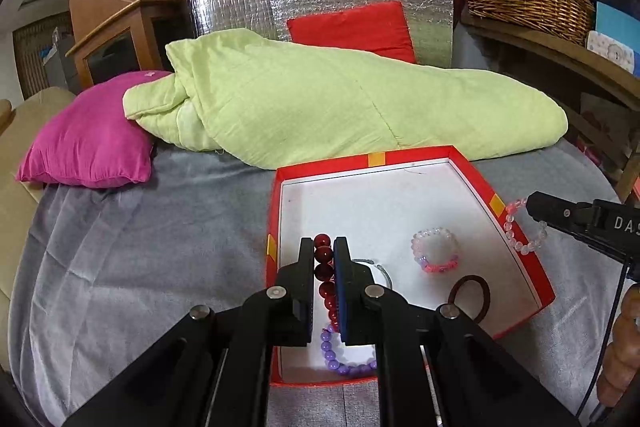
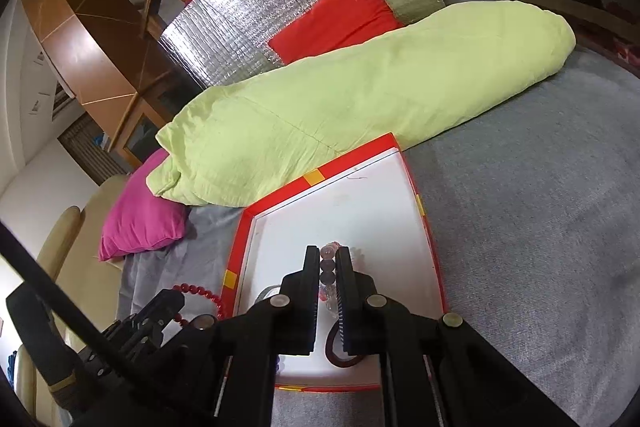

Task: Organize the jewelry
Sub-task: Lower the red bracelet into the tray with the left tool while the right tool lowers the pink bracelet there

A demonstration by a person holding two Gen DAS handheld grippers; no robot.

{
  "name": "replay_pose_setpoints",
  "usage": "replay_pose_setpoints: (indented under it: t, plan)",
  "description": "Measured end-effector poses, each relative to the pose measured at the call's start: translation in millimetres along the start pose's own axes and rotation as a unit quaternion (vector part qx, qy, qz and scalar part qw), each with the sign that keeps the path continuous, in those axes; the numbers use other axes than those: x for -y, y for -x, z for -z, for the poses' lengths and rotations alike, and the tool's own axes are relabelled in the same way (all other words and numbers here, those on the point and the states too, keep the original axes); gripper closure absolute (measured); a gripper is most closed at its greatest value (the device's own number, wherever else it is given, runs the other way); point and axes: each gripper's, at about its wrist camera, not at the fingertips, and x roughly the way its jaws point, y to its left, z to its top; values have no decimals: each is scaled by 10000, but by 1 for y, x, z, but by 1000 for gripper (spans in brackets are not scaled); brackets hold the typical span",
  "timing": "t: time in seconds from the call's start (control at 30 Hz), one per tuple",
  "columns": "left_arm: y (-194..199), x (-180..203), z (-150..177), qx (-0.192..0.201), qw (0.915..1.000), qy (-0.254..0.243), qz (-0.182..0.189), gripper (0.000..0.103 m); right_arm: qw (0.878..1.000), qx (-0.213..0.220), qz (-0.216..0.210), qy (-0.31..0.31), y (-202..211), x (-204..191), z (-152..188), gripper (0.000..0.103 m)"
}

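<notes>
A red box with a white inside [image 1: 362,159] lies on the grey bedspread. My left gripper [image 1: 323,243] is shut on a dark red bead bracelet [image 1: 323,271], which hangs over the box's near left part. My right gripper [image 2: 328,251] is shut on a pale pink bead bracelet [image 2: 328,265] above the box [image 2: 352,157]. In the left wrist view that right gripper [image 1: 534,205] hovers at the box's right rim, the pale bracelet [image 1: 520,247] dangling from it. The left gripper [image 2: 174,297] and its red beads [image 2: 200,291] show at the box's left side.
In the box lie a clear-and-pink bead bracelet [image 1: 434,251], a purple bead bracelet [image 1: 344,359], a brown hair tie [image 1: 470,297] and a thin silver bangle [image 1: 378,265]. A folded green quilt [image 1: 340,107] borders the box's far side. A magenta pillow [image 1: 88,143] sits left.
</notes>
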Motion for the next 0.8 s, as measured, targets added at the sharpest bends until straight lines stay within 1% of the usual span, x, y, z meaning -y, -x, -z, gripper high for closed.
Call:
replay_pose_setpoints:
  t: [0.2,0.37,0.53,0.67,0.73,0.8]
  plan:
    - [-7,0,3,-128,9994,135,291,93,10000,-36,14,-48,-6,-1,1,94]
    - [-14,11,6,-239,9975,101,653,93,9998,-115,85,-159,-15,6,3,94]
    - [-27,21,13,-460,9935,140,1031,93,9992,-227,186,-283,-27,15,4,94]
    - [-34,32,18,-616,9916,23,1136,93,9985,-304,344,-294,-35,21,5,94]
    - [-39,37,20,-728,9915,-72,1077,93,9981,-343,417,-295,-38,23,6,94]
    - [-40,39,22,-770,9919,-130,1005,93,9979,-378,445,-295,-40,25,6,91]
